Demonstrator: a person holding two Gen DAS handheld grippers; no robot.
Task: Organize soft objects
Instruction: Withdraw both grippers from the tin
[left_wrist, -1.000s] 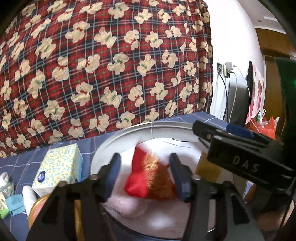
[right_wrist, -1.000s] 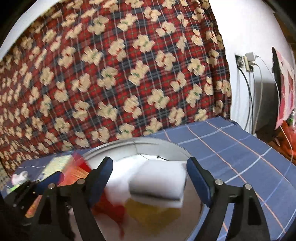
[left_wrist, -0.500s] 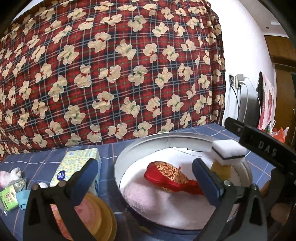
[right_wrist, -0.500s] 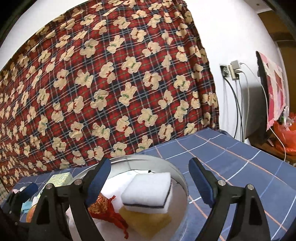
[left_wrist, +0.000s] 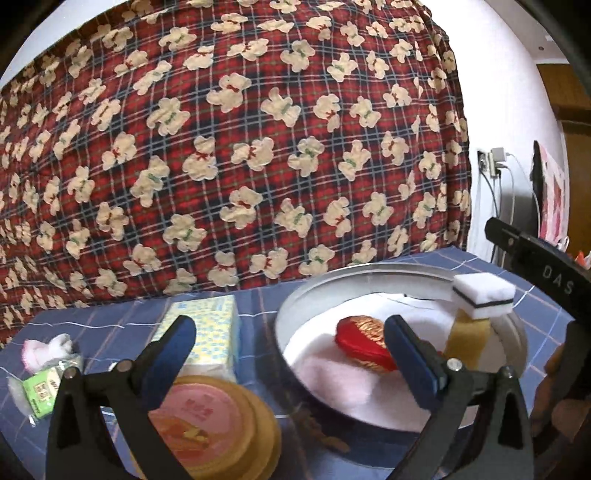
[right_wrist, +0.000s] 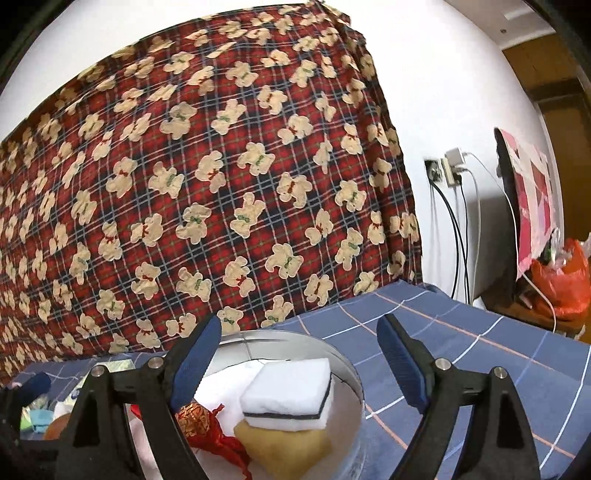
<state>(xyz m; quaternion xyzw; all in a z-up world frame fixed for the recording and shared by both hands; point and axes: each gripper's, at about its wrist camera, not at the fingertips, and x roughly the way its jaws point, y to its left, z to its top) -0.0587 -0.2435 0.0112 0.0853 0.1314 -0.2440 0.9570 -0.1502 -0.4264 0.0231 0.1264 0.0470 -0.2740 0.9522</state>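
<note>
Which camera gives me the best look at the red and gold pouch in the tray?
Left wrist: the red and gold pouch lies mostly exposed on the tray's white lining, its right end behind a tool finger. Right wrist shows only a sliver, hidden by a tool finger and the sponge.

Behind everything I see a red plaid blanket (left_wrist: 236, 155) with cream teddy bears, hanging before a white wall (right_wrist: 443, 92). The surface (right_wrist: 480, 354) wears a blue checked cloth. On the wall a socket (right_wrist: 434, 171) holds chargers, and cables (right_wrist: 458, 240) hang down. Far right lies an orange plastic bag (right_wrist: 565, 284).
</note>
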